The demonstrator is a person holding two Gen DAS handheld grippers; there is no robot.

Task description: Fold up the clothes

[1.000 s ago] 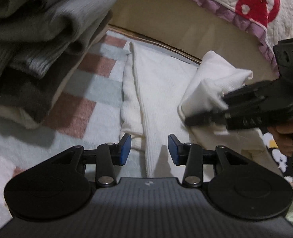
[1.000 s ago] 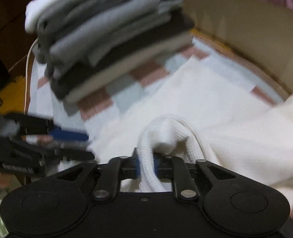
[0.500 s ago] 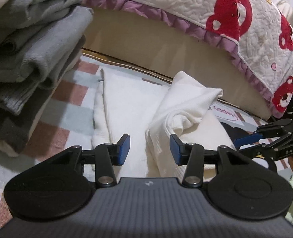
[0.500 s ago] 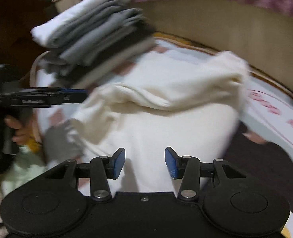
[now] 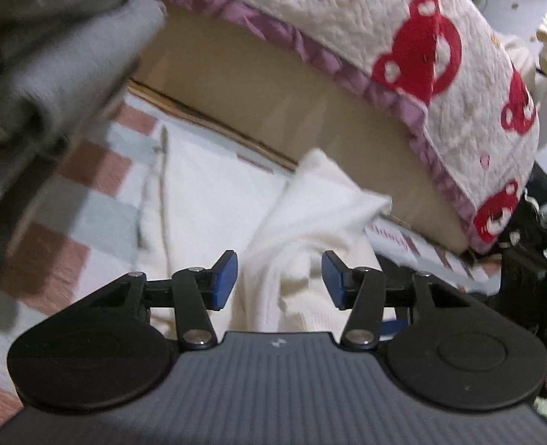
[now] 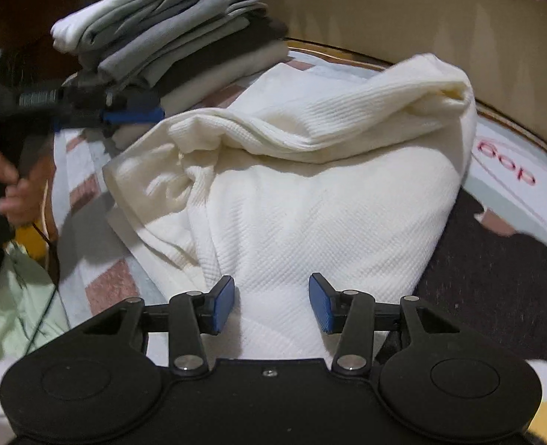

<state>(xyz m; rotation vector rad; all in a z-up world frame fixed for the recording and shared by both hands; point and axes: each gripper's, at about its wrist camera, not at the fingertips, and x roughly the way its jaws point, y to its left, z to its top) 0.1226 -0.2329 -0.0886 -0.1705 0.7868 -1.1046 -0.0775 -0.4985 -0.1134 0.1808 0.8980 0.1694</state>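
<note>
**One cream garment half-folded, both grippers empty**

The cream knit garment [image 6: 310, 193] lies on the checked blanket [image 6: 99, 282], one side turned over the body so that a thick ridge runs across its top. That flap sits loose and bunched rather than flat, so the fold probably needs squaring; whether more folds are due, the views do not settle.

The right gripper [image 6: 271, 304] hovers over the garment's near edge with its blue pads spread apart and nothing between them. The left gripper [image 5: 279, 280] is likewise spread wide and empty, pointed at the same garment from the other side.

Beside the garment stands one stack of folded clothes [image 6: 169, 40], grey, dark and white layers, likely kept close as the place for finished pieces. Behind it rises a quilt with red bears [image 5: 403, 48].

Count: one garment in work, one stack, two grippers.
</note>
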